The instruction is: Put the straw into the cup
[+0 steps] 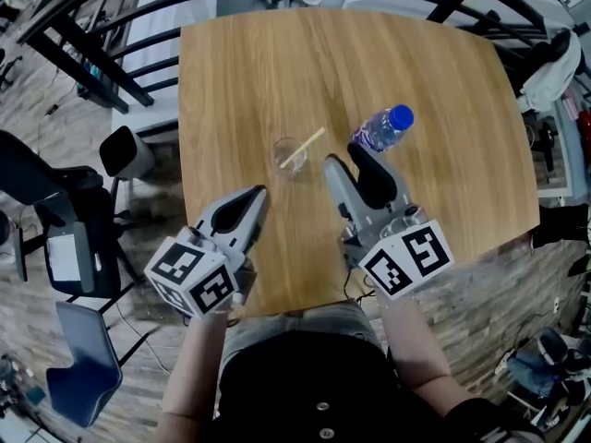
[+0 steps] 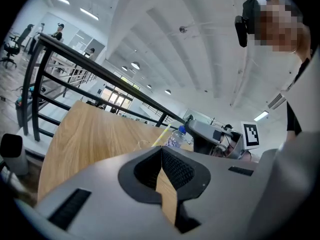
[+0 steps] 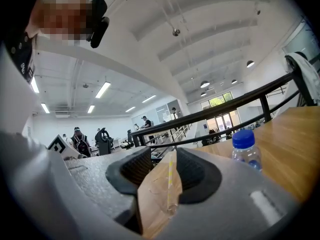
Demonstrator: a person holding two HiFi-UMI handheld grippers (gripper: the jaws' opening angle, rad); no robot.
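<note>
In the cup (image 1: 289, 155) on the table (image 1: 240, 72) the straw (image 1: 303, 149) already leans, so the right gripper (image 1: 344, 156), just beside the cup with jaws wide apart and empty, should draw away without brushing it; the left gripper (image 1: 258, 193), near the cup, is closed on nothing.
</note>
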